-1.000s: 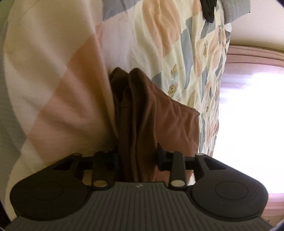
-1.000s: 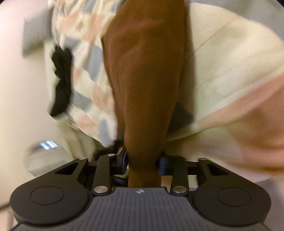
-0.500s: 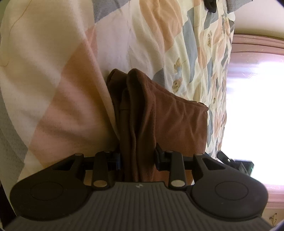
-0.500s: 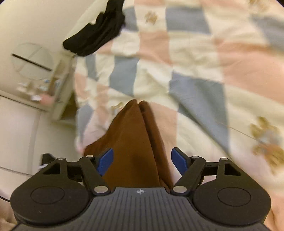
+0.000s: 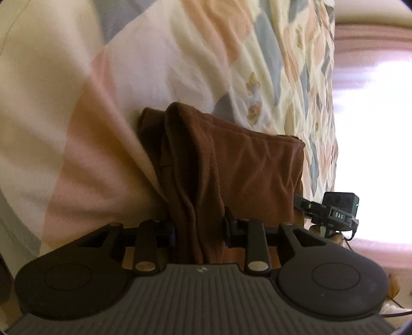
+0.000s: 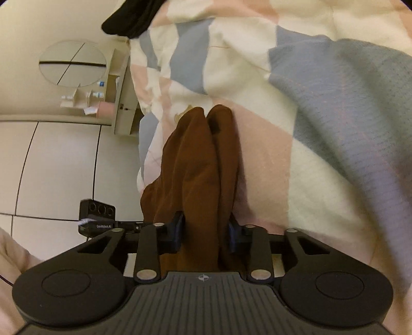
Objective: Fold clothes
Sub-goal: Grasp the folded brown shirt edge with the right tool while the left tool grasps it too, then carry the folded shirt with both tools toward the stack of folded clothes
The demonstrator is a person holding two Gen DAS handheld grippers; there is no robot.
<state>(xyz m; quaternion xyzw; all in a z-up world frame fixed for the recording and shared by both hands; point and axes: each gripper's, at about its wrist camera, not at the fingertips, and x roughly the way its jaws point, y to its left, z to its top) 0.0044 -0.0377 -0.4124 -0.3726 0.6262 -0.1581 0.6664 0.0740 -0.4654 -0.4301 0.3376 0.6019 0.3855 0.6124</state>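
On the patchwork quilt [image 5: 195, 72], both grippers pinch soft brown cloth [image 5: 247, 165].

Pastel patchwork quilt [image 6: 322, 108] covers the bed, with something black [image 6: 131, 18] bunched at its far edge. Round mirror [image 6: 73, 63] and a cluttered little shelf [image 6: 82, 99] on the wall.

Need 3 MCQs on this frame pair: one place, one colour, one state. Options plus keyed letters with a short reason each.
1. Where does the black garment lie?
A. top left of the right wrist view, at the quilt's edge
B. between the right gripper's pads
C. on the floor tiles

2. What colour is the held cloth?
A. grey
B. brown
C. white

3. What is the right gripper doing?
A. open, empty
B. open above the quilt
C. shut on the cloth

Answers:
1 A, dark heap on the patchwork quilt.
2 B, brown in both views.
3 C, the pads, which have just been closing, press the brown folds; the left gripper grips it too.
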